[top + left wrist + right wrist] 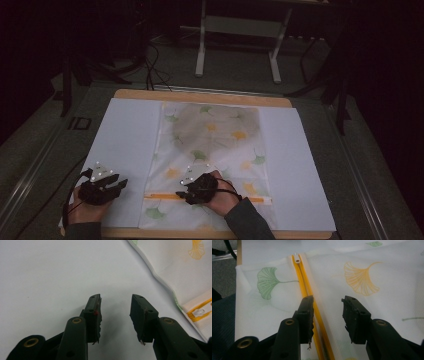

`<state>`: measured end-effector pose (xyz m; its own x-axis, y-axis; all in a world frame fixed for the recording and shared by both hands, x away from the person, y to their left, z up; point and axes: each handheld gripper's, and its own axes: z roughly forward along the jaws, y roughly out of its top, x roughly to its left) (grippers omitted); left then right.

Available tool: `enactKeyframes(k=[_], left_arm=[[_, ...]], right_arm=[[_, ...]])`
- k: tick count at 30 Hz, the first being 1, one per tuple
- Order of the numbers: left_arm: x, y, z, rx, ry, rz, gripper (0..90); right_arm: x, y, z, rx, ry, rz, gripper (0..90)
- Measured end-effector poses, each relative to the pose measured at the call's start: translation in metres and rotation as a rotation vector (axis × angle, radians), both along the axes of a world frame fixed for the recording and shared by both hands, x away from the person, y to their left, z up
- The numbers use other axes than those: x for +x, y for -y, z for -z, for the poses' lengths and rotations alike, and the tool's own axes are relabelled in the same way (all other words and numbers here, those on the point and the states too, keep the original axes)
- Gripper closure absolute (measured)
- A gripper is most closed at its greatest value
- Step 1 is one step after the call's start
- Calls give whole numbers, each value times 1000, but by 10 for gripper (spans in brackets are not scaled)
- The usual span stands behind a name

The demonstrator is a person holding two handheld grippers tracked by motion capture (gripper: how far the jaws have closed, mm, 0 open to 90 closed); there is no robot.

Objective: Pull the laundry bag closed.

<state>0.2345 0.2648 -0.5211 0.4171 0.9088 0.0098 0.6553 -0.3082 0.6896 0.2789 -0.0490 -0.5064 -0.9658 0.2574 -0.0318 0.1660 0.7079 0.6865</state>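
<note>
Right claw (184, 196), released, hovers over the bag's (215, 145) yellow zipper (312, 305) near the worktop's front edge; left claw (121, 184), released, beside the bag.

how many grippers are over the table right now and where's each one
2. The left gripper hovers open above the white sheet, left of the leaf-print mesh bag. The right gripper is open over the bag's yellow zipper.

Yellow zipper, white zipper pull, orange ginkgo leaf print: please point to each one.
yellow zipper (308, 288), right gripper view, middle of the tape.
white zipper pull (297, 258), right gripper view, its body.
orange ginkgo leaf print (359, 277), right gripper view, fan centre.
</note>
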Motion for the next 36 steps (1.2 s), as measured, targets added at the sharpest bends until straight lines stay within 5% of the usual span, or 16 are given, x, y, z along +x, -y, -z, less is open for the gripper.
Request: enactKeyframes(k=[36], left_arm=[[1,2,1,6,-11,15,609]], right_arm=[[0,-48,6,-21,-13,-122,736]])
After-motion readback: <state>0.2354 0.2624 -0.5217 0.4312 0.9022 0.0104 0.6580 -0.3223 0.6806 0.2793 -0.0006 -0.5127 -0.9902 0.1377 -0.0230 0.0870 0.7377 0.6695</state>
